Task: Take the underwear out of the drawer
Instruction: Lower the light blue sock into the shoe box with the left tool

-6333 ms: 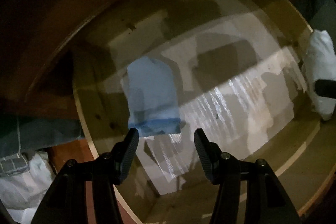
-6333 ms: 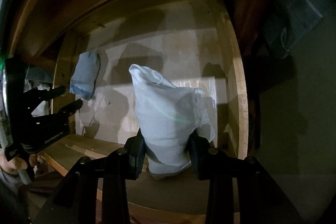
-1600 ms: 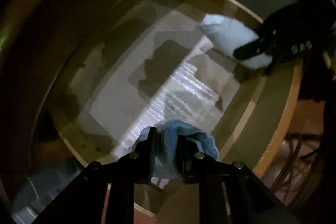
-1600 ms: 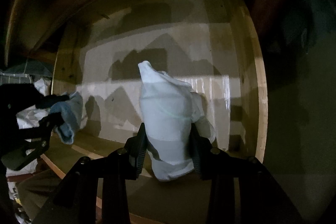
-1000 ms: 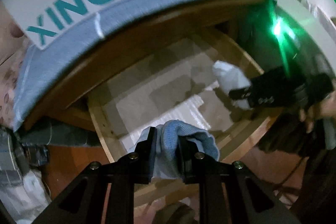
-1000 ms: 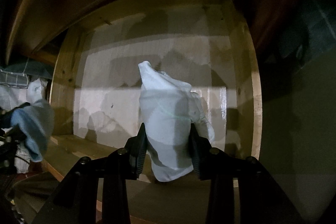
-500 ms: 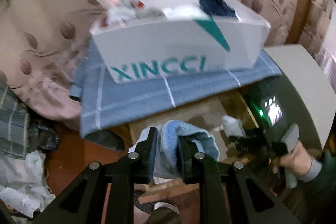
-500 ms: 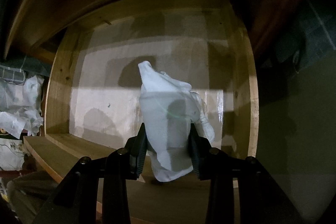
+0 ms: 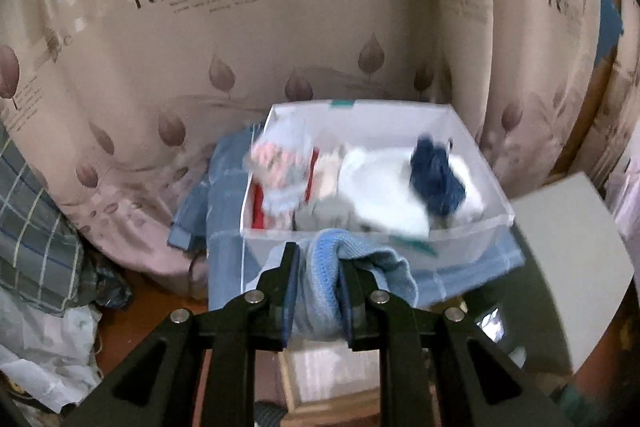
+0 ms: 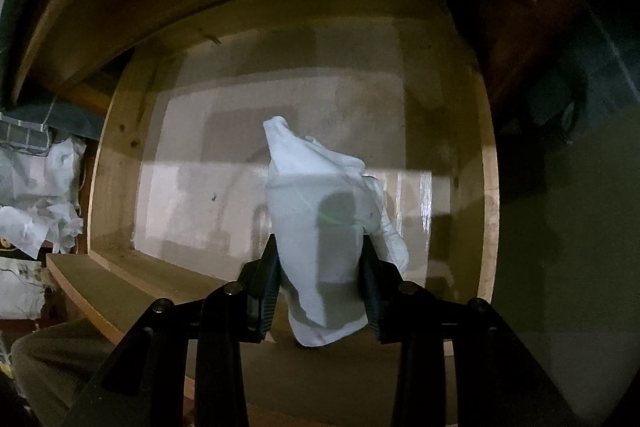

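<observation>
Right wrist: one white garment (image 10: 324, 227), one drawer (image 10: 120, 147)

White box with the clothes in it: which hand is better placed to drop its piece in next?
Left. The left gripper, clamping the blue underwear, faces the white box; the right gripper holds white underwear over the drawer.
</observation>
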